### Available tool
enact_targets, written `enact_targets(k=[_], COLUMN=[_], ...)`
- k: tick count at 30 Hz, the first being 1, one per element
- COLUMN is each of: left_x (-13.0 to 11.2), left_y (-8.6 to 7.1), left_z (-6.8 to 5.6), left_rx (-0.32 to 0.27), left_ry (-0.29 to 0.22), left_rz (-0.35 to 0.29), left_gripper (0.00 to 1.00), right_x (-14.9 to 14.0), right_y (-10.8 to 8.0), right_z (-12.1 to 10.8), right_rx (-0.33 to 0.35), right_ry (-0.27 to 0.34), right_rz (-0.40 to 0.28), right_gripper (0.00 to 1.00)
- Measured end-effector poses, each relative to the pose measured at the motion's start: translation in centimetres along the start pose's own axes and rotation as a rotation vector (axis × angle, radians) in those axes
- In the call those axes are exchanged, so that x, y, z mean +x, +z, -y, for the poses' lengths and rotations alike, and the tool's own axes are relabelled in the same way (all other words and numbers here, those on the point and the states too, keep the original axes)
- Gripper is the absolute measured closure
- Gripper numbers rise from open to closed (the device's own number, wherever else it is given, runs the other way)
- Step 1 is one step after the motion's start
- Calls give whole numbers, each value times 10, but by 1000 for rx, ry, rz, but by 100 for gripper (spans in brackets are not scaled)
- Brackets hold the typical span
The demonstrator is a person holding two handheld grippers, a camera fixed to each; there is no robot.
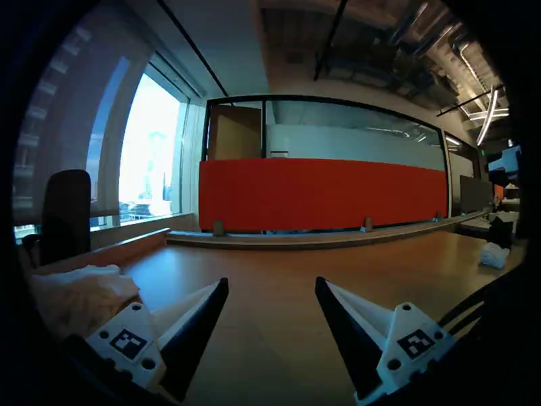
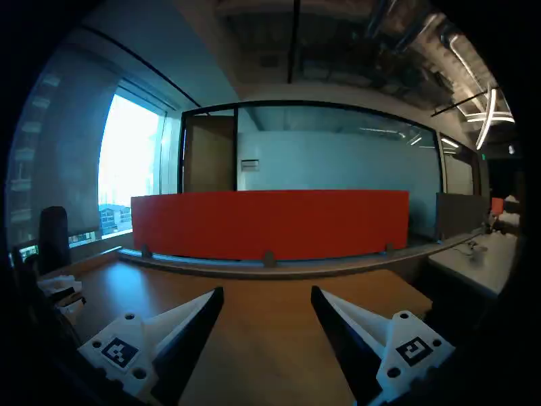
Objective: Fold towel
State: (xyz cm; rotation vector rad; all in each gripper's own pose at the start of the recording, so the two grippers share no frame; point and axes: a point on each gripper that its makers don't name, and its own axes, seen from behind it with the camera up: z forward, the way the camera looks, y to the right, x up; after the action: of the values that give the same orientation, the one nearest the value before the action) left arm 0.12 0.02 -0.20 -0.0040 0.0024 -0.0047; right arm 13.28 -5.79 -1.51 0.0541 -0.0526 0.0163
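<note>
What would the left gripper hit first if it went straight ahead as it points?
Likely nothing close: the open left gripper points over the desk toward the red divider, probably its first contact. The towel lies off to the side.

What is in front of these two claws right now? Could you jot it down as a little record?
surface: wooden desk
left claw: open, holding nothing
right claw: open, holding nothing
towel: white, crumpled, on the desk at the left of the left gripper view, untouched
backdrop: red divider along the desk's far edge; bright window to its left
fold: not yet begun
</note>
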Motion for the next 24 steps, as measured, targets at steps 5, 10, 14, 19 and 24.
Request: enact_targets(k=[5,10,14,19,24], left_x=[-1,-1,-1,-2,-1], left_y=[0,1,1,1,1], left_z=[1,-1,0,-1,-1], left_rx=[5,2,0,0,0], left_ry=[0,5,3,6,4], left_rz=[1,2,2,3,2], left_gripper=[5,5,5,5,5], right_x=[2,3,8,20,24], right_y=[0,2,4,7,6], right_z=[3,7,8,2,-13], right_rx=[7,19,22,12,-16], right_ry=[-1,-5,-7,-6,-20], right_rz=[-3,-5,-14,-53,-80], right_gripper=[0,0,0,0,0])
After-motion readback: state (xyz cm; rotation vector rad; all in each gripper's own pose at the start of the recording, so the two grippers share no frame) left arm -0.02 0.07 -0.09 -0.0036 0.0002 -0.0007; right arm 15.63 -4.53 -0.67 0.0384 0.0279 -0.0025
